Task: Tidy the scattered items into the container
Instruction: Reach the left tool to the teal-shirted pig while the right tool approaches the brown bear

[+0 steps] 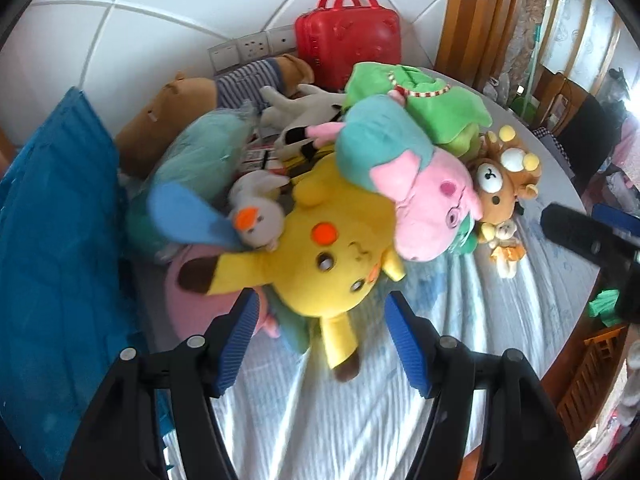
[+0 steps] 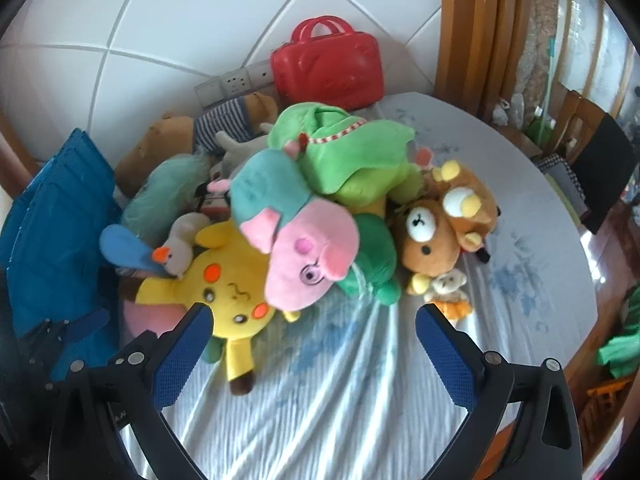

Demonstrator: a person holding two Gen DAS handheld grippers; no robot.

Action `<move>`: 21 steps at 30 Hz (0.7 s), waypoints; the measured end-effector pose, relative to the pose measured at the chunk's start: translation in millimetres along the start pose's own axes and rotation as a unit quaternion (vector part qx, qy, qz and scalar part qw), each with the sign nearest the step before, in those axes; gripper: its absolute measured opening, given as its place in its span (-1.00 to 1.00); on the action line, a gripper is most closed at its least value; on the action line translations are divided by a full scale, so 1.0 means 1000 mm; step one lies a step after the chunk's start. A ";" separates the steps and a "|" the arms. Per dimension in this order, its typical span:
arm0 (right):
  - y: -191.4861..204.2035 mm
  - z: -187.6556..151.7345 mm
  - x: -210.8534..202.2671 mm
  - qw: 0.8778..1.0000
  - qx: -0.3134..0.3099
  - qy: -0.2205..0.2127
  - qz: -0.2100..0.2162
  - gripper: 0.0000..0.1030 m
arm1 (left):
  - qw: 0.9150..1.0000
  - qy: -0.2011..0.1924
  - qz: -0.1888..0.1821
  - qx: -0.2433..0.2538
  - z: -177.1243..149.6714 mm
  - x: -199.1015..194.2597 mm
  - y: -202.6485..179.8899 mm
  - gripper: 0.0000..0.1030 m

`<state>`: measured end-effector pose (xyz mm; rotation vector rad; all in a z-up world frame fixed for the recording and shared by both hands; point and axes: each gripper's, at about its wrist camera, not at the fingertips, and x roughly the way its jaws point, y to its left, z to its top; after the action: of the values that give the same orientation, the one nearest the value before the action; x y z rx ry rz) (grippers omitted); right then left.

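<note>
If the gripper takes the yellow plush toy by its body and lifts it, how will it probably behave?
The yellow plush toy looks soft and stuffed, so it should squash between the pads and its leg and ears would likely droop. It is probably light for its size. The pink pig plush leans on it, and the small white bird plush rests against it, so both may tumble.
</note>
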<state>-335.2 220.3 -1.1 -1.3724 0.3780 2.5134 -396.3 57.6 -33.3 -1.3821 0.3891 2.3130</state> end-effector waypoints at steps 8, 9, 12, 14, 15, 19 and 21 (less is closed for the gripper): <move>-0.020 0.010 0.016 0.999 -0.043 0.009 -0.014 0.99 | 1.000 0.006 -0.002 -0.008 0.022 0.015 -0.036 0.25; -0.024 0.013 0.017 0.999 -0.047 0.010 -0.013 0.99 | 1.000 0.007 -0.001 -0.012 0.024 0.017 -0.040 0.25; -0.041 0.021 0.018 0.998 -0.064 0.008 -0.007 0.99 | 0.999 0.005 0.005 -0.036 0.030 0.020 -0.049 0.25; -0.053 0.027 0.018 0.997 -0.079 0.007 0.004 0.99 | 0.998 0.008 0.007 -0.057 0.034 0.024 -0.055 0.25; -0.058 0.029 0.019 0.996 -0.086 0.007 0.008 0.99 | 0.998 0.011 0.010 -0.066 0.036 0.026 -0.059 0.25; -0.082 0.036 0.021 0.994 -0.108 0.003 0.025 0.99 | 0.995 0.007 0.019 -0.096 0.040 0.030 -0.074 0.25; -0.091 0.038 0.025 0.993 -0.116 0.005 0.035 0.99 | 0.994 0.008 0.021 -0.108 0.041 0.032 -0.080 0.25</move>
<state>-346.7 320.7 -11.8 -1.4785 0.1402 2.6783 -402.1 151.9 -44.6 -1.5067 0.1794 2.4385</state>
